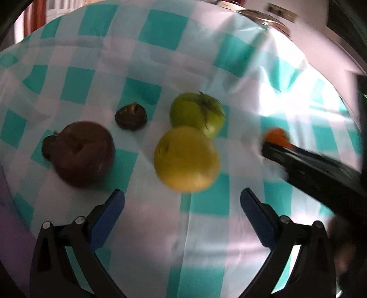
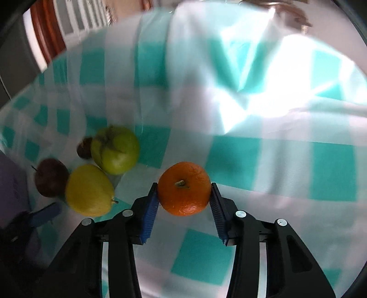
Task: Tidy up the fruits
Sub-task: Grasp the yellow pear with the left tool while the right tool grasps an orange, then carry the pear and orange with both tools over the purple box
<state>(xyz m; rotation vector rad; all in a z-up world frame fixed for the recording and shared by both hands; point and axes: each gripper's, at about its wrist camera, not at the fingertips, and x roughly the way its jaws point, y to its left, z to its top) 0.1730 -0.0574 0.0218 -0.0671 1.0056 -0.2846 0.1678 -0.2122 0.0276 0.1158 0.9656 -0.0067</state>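
Observation:
My right gripper [image 2: 184,193] is shut on an orange [image 2: 184,188] and holds it over the checked cloth; it shows at the right of the left wrist view [image 1: 276,137]. My left gripper [image 1: 182,198] is open and empty, just short of a yellow apple [image 1: 186,158]. Behind the apple lies a green fruit with a leafy top [image 1: 197,112]. A dark red fruit [image 1: 83,152] and a small dark brown fruit [image 1: 131,119] lie to the left. The right wrist view shows the yellow apple [image 2: 89,190], green fruit [image 2: 115,150] and dark red fruit [image 2: 50,177] at its left.
A teal and white checked cloth [image 1: 160,64] covers the table, with creases at the back right [image 2: 240,87]. A metal rim [image 1: 259,16] shows beyond the cloth's far edge. A purple thing [image 1: 9,224] lies at the left edge.

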